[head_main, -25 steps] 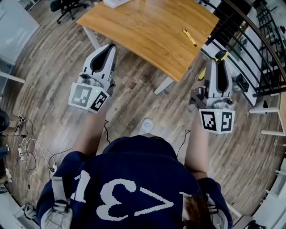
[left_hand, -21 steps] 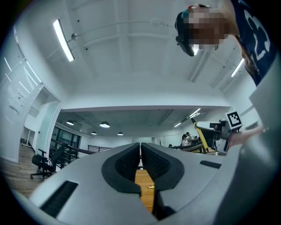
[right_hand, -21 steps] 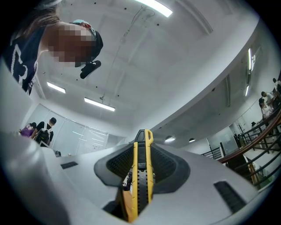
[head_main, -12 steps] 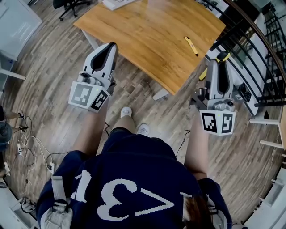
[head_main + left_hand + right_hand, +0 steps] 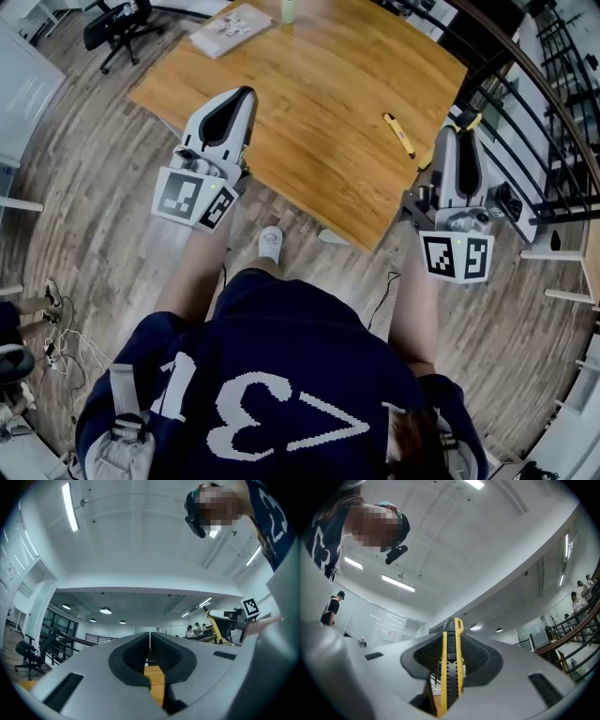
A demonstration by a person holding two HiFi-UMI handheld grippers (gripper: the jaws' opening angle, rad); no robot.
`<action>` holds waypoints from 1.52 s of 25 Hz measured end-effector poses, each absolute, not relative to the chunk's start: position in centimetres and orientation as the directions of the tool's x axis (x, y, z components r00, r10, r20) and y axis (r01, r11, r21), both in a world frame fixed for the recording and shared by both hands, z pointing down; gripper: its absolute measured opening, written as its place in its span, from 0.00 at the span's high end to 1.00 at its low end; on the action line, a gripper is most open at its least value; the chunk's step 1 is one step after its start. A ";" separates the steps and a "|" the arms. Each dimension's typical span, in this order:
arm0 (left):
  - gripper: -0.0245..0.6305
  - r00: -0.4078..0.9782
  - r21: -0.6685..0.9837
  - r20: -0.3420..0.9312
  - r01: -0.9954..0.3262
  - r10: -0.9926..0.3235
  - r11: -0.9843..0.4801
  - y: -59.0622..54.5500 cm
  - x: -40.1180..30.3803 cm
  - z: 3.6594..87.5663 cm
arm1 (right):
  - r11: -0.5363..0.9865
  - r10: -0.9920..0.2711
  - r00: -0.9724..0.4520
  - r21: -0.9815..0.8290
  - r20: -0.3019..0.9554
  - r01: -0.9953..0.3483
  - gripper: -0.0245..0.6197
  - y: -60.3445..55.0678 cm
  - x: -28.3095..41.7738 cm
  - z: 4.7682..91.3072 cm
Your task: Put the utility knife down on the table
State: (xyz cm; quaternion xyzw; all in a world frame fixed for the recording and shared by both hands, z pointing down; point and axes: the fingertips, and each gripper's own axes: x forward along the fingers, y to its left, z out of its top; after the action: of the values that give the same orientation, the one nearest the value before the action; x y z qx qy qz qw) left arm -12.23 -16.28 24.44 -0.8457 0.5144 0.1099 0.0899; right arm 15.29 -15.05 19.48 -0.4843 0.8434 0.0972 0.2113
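My right gripper [image 5: 458,131] is shut on a yellow and black utility knife [image 5: 466,118], whose end sticks out past the jaw tips just off the table's right edge. In the right gripper view the utility knife [image 5: 451,667] stands upright between the pads of the right gripper [image 5: 452,654]. A second yellow knife [image 5: 398,134] lies on the wooden table [image 5: 309,84] near that edge. My left gripper [image 5: 234,101] hangs over the table's near edge. In the left gripper view the left gripper [image 5: 150,641] is shut with nothing in it.
A booklet [image 5: 230,28] and a green bottle [image 5: 288,9] sit at the table's far side. An office chair [image 5: 117,23] stands at the far left. A black railing [image 5: 534,112] runs along the right. Cables [image 5: 56,347] lie on the floor to my left.
Both grippers have moved forward to the table, which now sits closer and lower in the head view. The left gripper has gone from above the floor to above the table's edge.
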 end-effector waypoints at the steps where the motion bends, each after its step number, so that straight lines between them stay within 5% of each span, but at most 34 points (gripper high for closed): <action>1: 0.93 0.461 -0.045 -0.281 -0.882 -0.842 -0.468 -17.8 -12.5 24.2 | 0.501 -0.780 -0.432 -0.039 -0.452 -0.864 0.76 -16.2 14.9 19.2; 12: 0.93 0.523 -0.041 -0.273 -0.845 -0.807 -0.534 -29.3 -16.1 23.6 | 0.412 -0.837 -0.351 -0.060 -0.419 -0.909 0.76 -25.1 11.3 19.1; 38: 0.93 0.504 0.026 -0.177 -0.856 -0.846 -0.516 -37.8 -10.8 27.9 | 0.456 -0.860 -0.396 -0.137 -0.320 -0.879 0.76 -35.7 15.0 23.8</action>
State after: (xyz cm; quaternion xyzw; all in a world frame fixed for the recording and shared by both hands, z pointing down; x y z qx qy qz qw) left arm -10.76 -37.80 27.88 -0.8665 0.4911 0.0836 0.0324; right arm 15.01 -35.66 23.77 -0.5209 0.8351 0.0272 0.1748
